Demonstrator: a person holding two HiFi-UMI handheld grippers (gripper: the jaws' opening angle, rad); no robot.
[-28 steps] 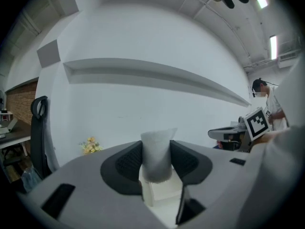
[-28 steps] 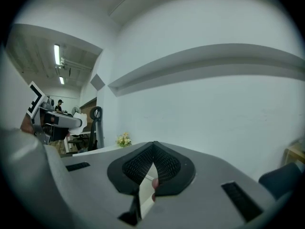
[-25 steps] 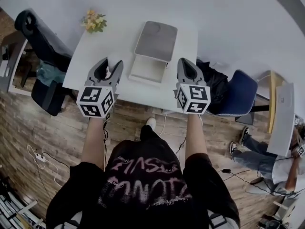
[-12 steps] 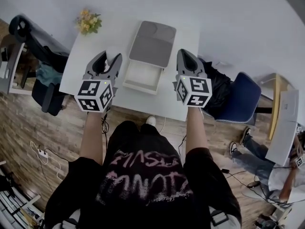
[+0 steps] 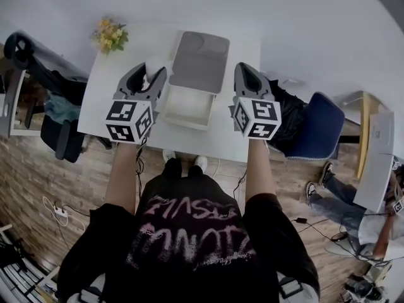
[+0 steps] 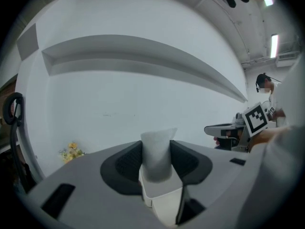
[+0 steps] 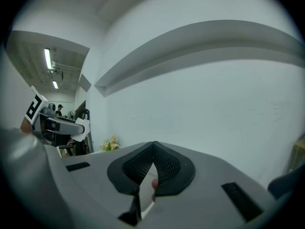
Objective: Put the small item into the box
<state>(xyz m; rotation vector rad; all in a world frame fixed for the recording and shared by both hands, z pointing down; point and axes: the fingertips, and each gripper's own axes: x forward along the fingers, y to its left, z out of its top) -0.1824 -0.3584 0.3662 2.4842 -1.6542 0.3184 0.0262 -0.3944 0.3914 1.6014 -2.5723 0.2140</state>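
The step in hand looks like the carry to the box. To do it well, the left gripper (image 5: 149,76) should travel to its right until it hangs over the open tray of the white box with a grey hinged lid (image 5: 187,108). It should then sink low inside the walls before the fingers part, so that a light thing does not drift or bounce out. The raised lid at the far side is the edge to keep clear of. The small white soft-looking packet (image 6: 156,149) is pinched between the left gripper's ribbed black fingers (image 6: 127,162), one pad on each side, and its top stands out past their tips. It is held above the white desk (image 5: 106,88), just left of the box and not yet over it. The right gripper (image 5: 245,69) hovers on the box's other side, its fingers pressed together at the tips on nothing.
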